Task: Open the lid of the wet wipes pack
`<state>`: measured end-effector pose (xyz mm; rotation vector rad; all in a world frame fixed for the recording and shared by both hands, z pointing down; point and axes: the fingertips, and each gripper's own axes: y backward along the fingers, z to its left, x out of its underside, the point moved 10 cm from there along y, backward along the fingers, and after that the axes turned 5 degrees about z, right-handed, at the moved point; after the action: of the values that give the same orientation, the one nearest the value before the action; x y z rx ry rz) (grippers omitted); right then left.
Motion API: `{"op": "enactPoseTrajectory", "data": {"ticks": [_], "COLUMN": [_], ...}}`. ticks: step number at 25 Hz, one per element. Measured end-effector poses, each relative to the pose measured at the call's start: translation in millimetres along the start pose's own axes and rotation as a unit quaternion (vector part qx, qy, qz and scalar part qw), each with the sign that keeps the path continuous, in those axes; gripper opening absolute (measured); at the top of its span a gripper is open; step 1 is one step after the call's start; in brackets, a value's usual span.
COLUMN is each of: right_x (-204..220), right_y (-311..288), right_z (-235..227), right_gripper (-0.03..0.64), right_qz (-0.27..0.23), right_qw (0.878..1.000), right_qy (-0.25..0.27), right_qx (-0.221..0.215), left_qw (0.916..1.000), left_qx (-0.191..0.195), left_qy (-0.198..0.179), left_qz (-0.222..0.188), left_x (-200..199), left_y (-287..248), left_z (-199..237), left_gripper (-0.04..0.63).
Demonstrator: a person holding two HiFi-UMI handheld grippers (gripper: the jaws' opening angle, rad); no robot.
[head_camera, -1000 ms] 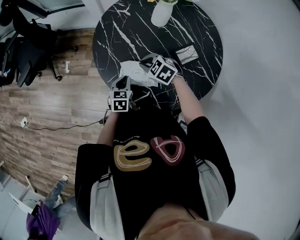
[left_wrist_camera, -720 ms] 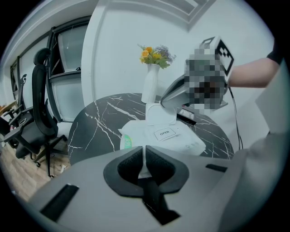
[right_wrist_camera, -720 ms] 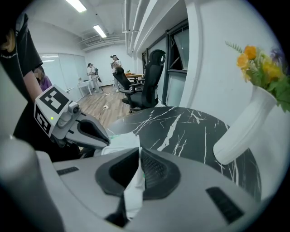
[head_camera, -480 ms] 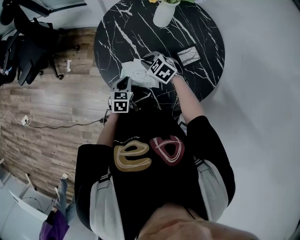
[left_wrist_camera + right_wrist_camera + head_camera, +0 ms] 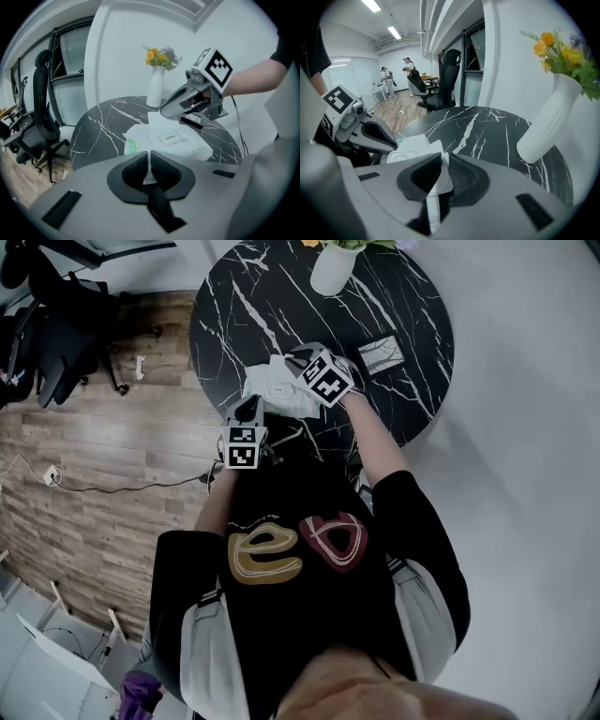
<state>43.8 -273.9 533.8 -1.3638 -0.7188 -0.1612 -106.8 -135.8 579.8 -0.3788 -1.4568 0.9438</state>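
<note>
White wet wipes pack (image 5: pixel 164 140) pinched in left tongs (image 5: pixel 150 157); right tongs (image 5: pixel 443 161), just opening, straddle its flap (image 5: pixel 436 187)

- Table top (image 5: pixel 234 315): black marble look with white veins, smooth, low sheen.
- Wet wipes pack (image 5: pixel 178 145): white soft plastic film, matt, lightly creased.
- Vase (image 5: pixel 543 126): white, smooth, satin; probably ceramic, hard to confirm.
- Floor (image 5: pixel 103 493): wood planks, matt, visible grain.
- Left gripper (image 5: pixel 149 161): grey matt plastic shell; dark, finely textured pads.
</note>
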Motion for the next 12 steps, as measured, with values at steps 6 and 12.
{"op": "enactPoseTrajectory", "data": {"ticks": [6, 12], "right_x": [2.6, 5.4], "right_y": [-5.3, -11.2], "right_z": [-2.6, -4.7], "right_gripper": [0.057, 0.060], "right_qz": [-0.004, -0.002], "right_qw": [1.000, 1.000], "right_qy": [-0.008, -0.026], "right_qx": [0.002, 0.004], "left_qw": [1.0000, 1.0000], "left_qx": [0.000, 0.001], "left_qy": [0.001, 0.002], "left_qz": [0.002, -0.001], "left_x": [-0.5, -1.6], "left_y": [1.3, 0.8], "left_z": [-0.6, 0.4], "left_gripper": [0.028, 0.028]}}
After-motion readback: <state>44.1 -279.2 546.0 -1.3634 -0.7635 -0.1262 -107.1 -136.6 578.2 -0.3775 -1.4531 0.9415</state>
